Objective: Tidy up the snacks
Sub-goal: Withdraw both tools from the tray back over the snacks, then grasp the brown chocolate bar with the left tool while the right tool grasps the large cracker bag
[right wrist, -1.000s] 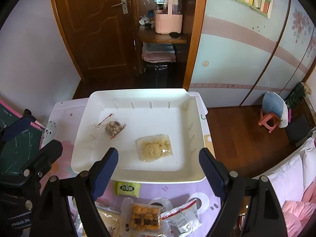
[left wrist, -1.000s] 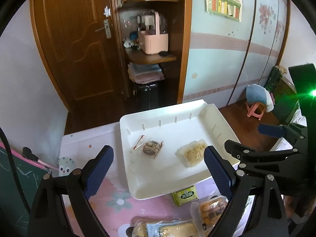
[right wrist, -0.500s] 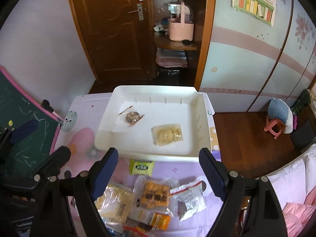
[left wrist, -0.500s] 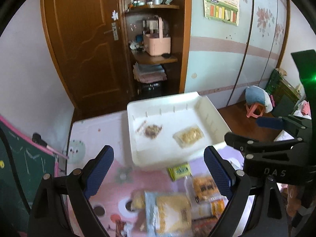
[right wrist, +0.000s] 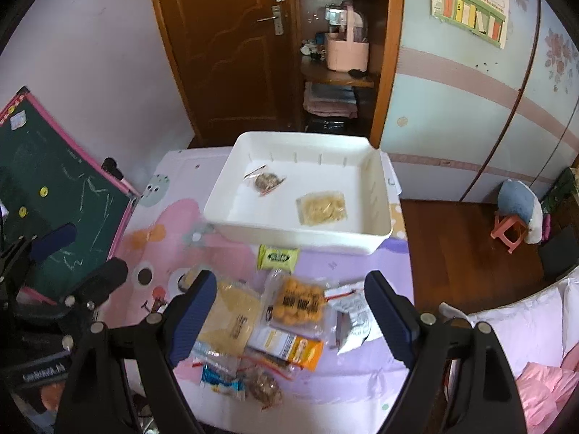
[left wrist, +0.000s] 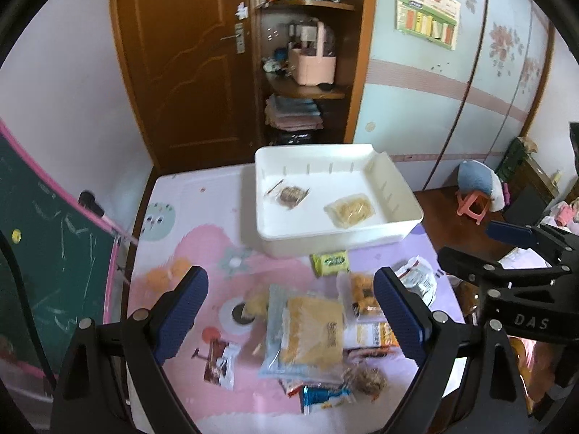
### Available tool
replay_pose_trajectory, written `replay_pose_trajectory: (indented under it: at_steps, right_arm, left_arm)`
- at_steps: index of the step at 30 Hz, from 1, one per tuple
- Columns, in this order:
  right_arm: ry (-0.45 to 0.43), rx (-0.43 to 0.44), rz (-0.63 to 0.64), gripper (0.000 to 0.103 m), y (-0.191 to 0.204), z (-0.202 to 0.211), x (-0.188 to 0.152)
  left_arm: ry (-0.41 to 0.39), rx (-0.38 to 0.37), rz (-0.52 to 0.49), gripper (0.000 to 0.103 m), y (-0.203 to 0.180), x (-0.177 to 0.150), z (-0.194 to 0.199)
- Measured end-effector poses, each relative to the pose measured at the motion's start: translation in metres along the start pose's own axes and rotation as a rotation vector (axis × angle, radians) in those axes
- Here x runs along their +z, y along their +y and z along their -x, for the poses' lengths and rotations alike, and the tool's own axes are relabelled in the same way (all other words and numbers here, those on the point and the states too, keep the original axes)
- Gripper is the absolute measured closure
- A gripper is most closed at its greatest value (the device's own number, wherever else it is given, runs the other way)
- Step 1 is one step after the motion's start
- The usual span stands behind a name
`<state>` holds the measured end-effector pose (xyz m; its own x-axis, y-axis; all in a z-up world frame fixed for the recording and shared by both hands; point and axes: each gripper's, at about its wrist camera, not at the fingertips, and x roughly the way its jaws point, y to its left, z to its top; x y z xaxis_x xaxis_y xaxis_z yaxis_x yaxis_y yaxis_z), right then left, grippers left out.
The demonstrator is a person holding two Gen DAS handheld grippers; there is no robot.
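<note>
both grippers, left (left wrist: 289, 303) and right (right wrist: 291, 307), hovering over the snack pile (right wrist: 267, 325), fingers spread wide, gripping nothing. two packets inside the white bin (right wrist: 376, 195), pile just in front of it on the surface (left wrist: 188, 195).

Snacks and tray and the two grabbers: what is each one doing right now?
White tray: upright on the table, holds two packets.
Brown snack packet: flat in the tray.
Pale yellow packet: flat in the tray.
Green packet: on the table, outside the tray.
Orange ball snacks: in the pile, outside.
Left gripper: open, empty.
Right gripper: open, empty.
</note>
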<state>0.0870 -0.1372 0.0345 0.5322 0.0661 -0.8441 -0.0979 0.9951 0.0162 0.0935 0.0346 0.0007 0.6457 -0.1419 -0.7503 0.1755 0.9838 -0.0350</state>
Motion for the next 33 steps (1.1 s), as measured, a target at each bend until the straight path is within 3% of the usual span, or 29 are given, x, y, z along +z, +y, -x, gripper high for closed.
replay_pose_trajectory:
  at_steps: [8,21,33]
  right_arm:
    - [0.032,0.052,0.055,0.019,0.021,-0.017,-0.030]
    - [0.090,0.118,0.227,0.019,0.084,-0.092,-0.095]
    - [-0.007,0.021,0.392,0.019,0.139,-0.142,-0.138]
  left_arm:
    - [0.051,0.054,0.038,0.011,0.025,-0.039,-0.006]
    - [0.220,0.156,0.128,0.011,0.093,-0.118,-0.061]
    - [0.352,0.161,0.186,0.011,0.128,-0.154,-0.130]
